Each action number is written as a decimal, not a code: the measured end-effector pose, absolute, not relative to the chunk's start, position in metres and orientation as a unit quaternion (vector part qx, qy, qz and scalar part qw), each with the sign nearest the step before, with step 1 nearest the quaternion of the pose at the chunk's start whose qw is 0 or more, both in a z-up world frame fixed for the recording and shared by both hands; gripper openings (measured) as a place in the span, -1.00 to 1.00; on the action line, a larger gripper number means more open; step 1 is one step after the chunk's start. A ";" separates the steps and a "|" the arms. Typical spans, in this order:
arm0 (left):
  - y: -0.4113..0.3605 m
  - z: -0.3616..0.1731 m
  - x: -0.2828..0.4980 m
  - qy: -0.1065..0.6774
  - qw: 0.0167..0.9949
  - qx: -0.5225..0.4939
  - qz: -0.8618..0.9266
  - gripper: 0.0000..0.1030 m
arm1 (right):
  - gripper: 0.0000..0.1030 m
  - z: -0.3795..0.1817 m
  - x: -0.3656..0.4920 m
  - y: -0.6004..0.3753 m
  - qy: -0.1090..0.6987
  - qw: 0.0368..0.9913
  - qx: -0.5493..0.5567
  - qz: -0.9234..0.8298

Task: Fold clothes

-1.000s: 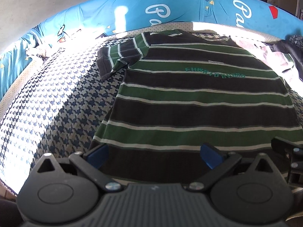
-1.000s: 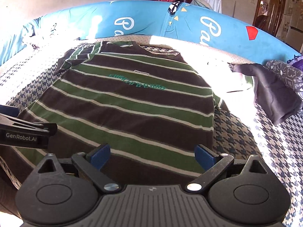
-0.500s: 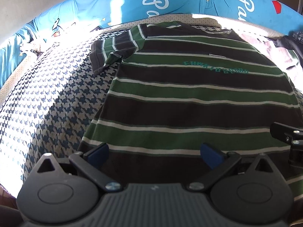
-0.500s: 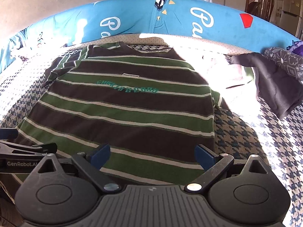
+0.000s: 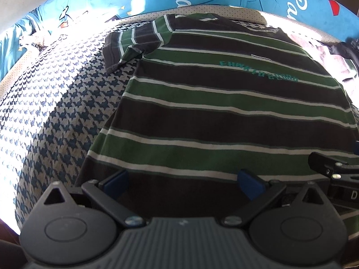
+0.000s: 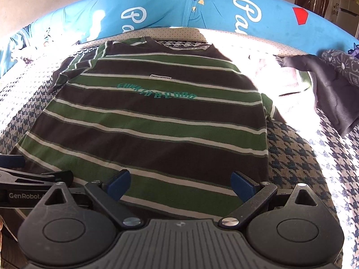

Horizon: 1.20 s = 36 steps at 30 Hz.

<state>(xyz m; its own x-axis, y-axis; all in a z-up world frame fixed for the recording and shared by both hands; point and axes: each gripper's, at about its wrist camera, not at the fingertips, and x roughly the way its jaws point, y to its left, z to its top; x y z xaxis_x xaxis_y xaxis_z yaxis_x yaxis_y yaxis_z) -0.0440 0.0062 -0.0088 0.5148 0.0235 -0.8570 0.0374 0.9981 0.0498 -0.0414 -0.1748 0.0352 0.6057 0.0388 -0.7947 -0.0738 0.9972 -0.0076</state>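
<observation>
While both grippers hover low over the near end of the bed (image 5: 56,116), the striped shirt (image 5: 224,116) lies flat and face up on the houndstooth cover, stretching straight ahead of them. Its hem is closest, right under the fingertips, and its collar is farthest, up against the blue pillow (image 6: 170,11). So the shirt's long axis runs directly away from each gripper, hem to neck.

The left gripper (image 5: 182,180) has its blue pads wide apart and holds nothing; it sits over the hem near the shirt's left bottom corner, with the left side seam just beyond its left pad. The right gripper (image 6: 180,182) is equally spread and empty, over the hem toward the right bottom corner. They are side by side, each showing at the edge of the other's view.

Each hand is nearest its own corner, so a hem-to-collar fold looks the likely next step: pinch both corners and carry them forward along that axis. The left sleeve (image 5: 134,42) lies rumpled ahead and to the left; the right sleeve is washed out by sunlight. A dark garment (image 6: 332,92) lies ahead and to the right of the right gripper, just beside that sunlit patch.
</observation>
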 end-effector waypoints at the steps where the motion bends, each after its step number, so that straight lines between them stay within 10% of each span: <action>1: 0.006 -0.009 -0.044 0.492 0.870 0.031 -0.005 1.00 | 0.86 0.033 -0.040 -0.176 0.450 0.892 -0.017 0.030; 36: -0.001 -0.024 -0.053 0.458 0.888 0.041 0.007 1.00 | 0.99 0.024 -0.043 -0.181 0.476 0.879 -0.008 0.028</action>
<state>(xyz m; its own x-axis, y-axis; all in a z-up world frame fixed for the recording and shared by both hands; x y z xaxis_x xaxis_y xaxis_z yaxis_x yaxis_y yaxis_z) -0.0528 -0.0014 -0.0242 0.5809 0.0507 -0.8124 0.0245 0.9965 0.0797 -0.0432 -0.1808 0.0242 0.5459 0.0407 -0.8368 -0.0569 0.9983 0.0115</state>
